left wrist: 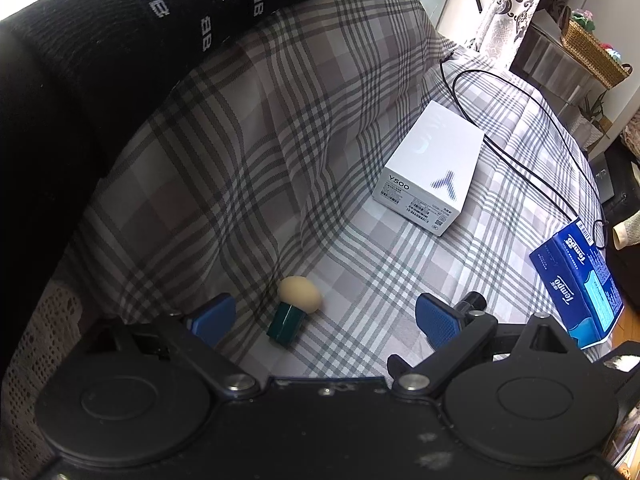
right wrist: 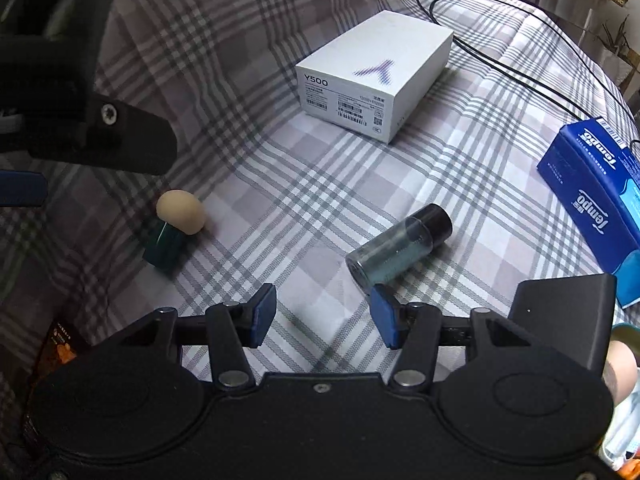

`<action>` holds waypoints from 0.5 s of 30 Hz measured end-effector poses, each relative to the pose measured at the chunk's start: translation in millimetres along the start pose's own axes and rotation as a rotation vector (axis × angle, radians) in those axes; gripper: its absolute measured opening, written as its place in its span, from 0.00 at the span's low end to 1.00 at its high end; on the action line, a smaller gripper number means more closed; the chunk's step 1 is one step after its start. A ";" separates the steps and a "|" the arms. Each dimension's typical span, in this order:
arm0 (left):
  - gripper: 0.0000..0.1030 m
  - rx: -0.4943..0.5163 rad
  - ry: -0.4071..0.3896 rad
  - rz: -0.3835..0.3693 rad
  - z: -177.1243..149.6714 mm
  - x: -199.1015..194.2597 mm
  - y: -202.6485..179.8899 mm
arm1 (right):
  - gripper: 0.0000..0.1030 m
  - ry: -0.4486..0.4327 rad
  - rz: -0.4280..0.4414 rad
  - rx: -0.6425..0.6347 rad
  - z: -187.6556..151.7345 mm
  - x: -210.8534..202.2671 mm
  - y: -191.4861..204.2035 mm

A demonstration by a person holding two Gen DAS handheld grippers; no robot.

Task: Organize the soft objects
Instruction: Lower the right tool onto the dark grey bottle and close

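A beige makeup sponge on a dark green base (left wrist: 296, 304) lies on the plaid bed cover (left wrist: 360, 264), between and just ahead of my open left gripper (left wrist: 324, 316). It also shows in the right wrist view (right wrist: 176, 224), far left. A small clear bottle with a black cap (right wrist: 396, 248) lies on its side just ahead of my open, empty right gripper (right wrist: 324, 316), near its right finger; its cap peeks out in the left wrist view (left wrist: 474, 300). A blue Tempo tissue pack (right wrist: 596, 188) lies at the right, and shows in the left wrist view (left wrist: 580, 280).
A white Y500 box (left wrist: 432, 168) stands further back on the bed, also in the right wrist view (right wrist: 372, 76). A black cable (left wrist: 520, 136) runs behind it. A black knitted cloth (left wrist: 120, 40) hangs at upper left. The left gripper's body (right wrist: 72, 92) fills the right view's upper left.
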State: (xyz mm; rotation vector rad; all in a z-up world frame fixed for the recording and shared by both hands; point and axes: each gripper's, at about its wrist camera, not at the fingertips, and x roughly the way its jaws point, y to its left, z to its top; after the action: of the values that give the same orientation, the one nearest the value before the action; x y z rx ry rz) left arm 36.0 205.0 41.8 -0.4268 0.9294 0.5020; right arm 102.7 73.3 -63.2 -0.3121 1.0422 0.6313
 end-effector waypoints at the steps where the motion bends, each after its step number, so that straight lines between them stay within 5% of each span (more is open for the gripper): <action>1: 0.94 -0.004 0.002 -0.003 0.3 0.2 0.8 | 0.51 -0.005 -0.001 -0.005 -0.2 -1.3 -0.2; 15: 0.94 -0.018 0.023 -0.013 -0.3 5.3 1.3 | 0.55 -0.064 -0.167 -0.323 -7.8 -9.3 -6.6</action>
State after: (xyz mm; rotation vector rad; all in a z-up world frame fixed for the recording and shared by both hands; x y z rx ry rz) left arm 37.6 207.1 37.0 -0.4557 0.9444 0.4953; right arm 98.0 61.0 -59.2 -0.6504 0.8415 0.6540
